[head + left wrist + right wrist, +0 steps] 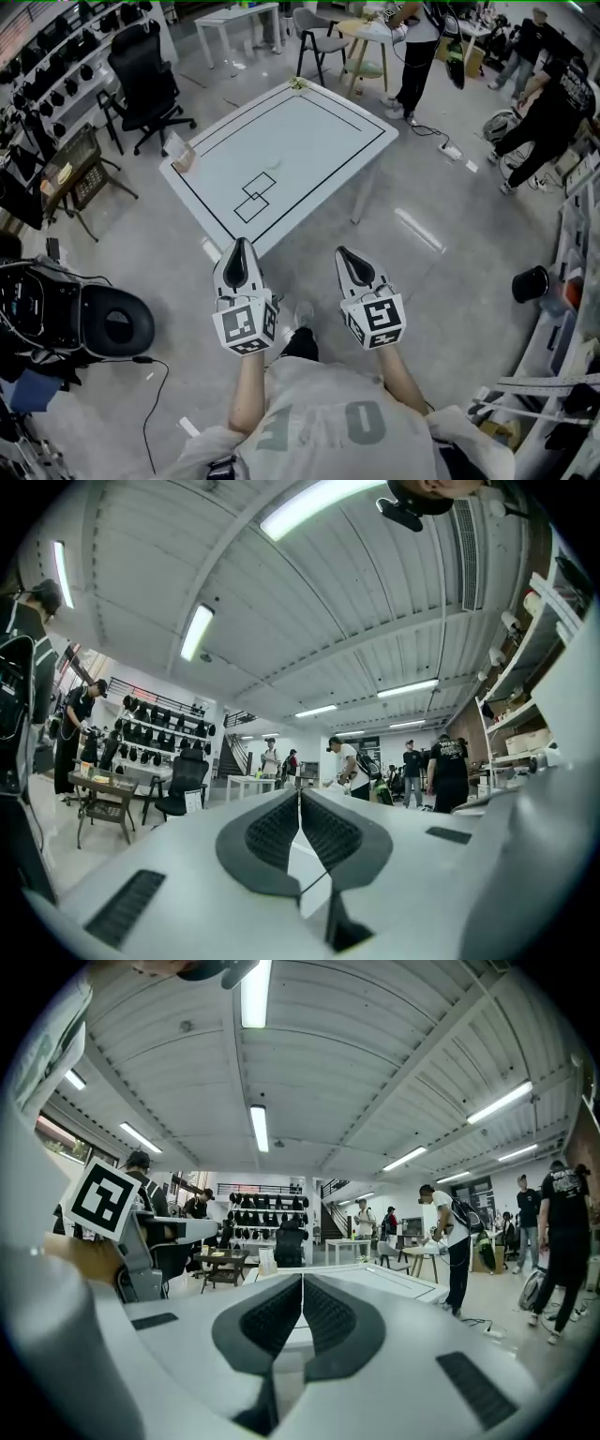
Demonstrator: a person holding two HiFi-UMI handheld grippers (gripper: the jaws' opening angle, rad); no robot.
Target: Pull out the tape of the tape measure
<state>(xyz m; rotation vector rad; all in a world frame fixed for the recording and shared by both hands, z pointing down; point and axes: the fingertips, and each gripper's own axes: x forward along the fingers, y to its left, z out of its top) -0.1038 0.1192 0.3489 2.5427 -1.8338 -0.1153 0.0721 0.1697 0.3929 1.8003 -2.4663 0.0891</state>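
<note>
You hold both grippers level, side by side, over the floor just short of the near corner of a white table (323, 141). Your left gripper (241, 244) has its jaws pressed together on nothing; your right gripper (343, 251) likewise. On the table, just beyond two small outlined squares (255, 197), lies a small pale object (272, 164), too small to confirm as the tape measure, well apart from both grippers.

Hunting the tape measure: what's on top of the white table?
Black lines, a brown box at the left corner, a pale blob in the middle, too faint to name. The left gripper hides the near corner.
</note>
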